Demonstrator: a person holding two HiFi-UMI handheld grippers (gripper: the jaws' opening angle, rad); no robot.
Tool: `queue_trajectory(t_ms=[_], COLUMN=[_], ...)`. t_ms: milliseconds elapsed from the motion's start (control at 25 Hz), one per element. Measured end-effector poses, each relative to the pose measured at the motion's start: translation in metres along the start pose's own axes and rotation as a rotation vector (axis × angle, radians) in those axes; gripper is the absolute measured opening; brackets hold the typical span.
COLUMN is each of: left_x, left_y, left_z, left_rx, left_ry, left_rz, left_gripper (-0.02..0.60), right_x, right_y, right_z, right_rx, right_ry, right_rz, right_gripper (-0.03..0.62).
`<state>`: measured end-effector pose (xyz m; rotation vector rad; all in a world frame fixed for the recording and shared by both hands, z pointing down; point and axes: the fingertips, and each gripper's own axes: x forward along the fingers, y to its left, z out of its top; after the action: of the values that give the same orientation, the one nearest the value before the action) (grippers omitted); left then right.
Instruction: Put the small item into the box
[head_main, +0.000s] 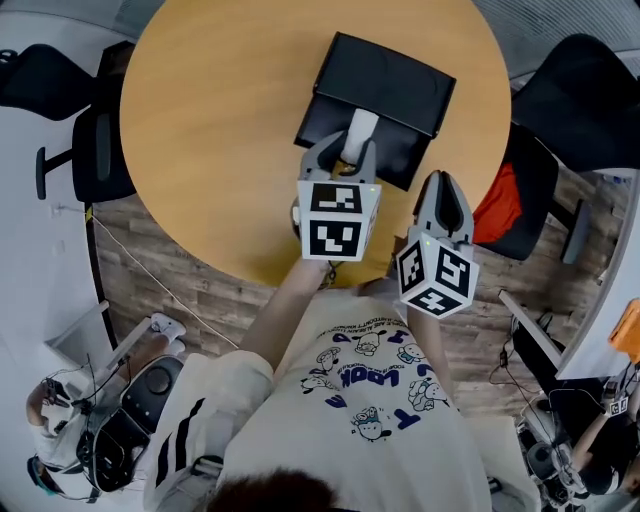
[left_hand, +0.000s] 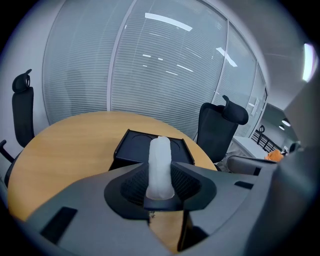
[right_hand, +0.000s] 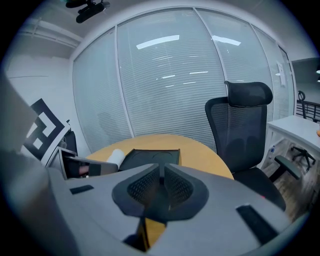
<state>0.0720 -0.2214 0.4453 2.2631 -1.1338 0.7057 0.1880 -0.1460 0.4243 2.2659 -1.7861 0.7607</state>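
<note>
Gripping white cylinder (left_hand: 160, 162) (poking out past the pads) in left gripper (left_hand: 160, 176) over near edge of black box (head_main: 385, 92) on round table (head_main: 215, 130), holding right gripper (right_hand: 161, 183) closed, empty, beside table's near right edge.

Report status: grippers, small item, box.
Left gripper shut on white translucent cylinder, held near open black rectangular box. Right gripper shut, empty. Nothing in the way.

The item (left_hand: 160, 162) is a white, frosted, round-ended stick. It is gripped near its base between the left tool's (head_main: 345, 152) jaws and points out over the box (head_main: 392, 88). The box is black, shallow and open, with round recesses inside, and lies flat on the worktop (head_main: 220, 130).
</note>
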Motion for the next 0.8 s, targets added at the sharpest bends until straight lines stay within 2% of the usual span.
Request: queue_trajectory(t_ms=[800], left_x=[0.06], left_y=[0.007], left_z=[-0.043], left_rx=[-0.01], left_ry=[0.177], left_rz=[-0.046], left_gripper=[0.143], right_x=[0.012], right_y=[-0.011], right_z=[-0.031], right_rx=[0.015], right_ry=[0.09], right_rz=[-0.087], right_gripper=[0.047])
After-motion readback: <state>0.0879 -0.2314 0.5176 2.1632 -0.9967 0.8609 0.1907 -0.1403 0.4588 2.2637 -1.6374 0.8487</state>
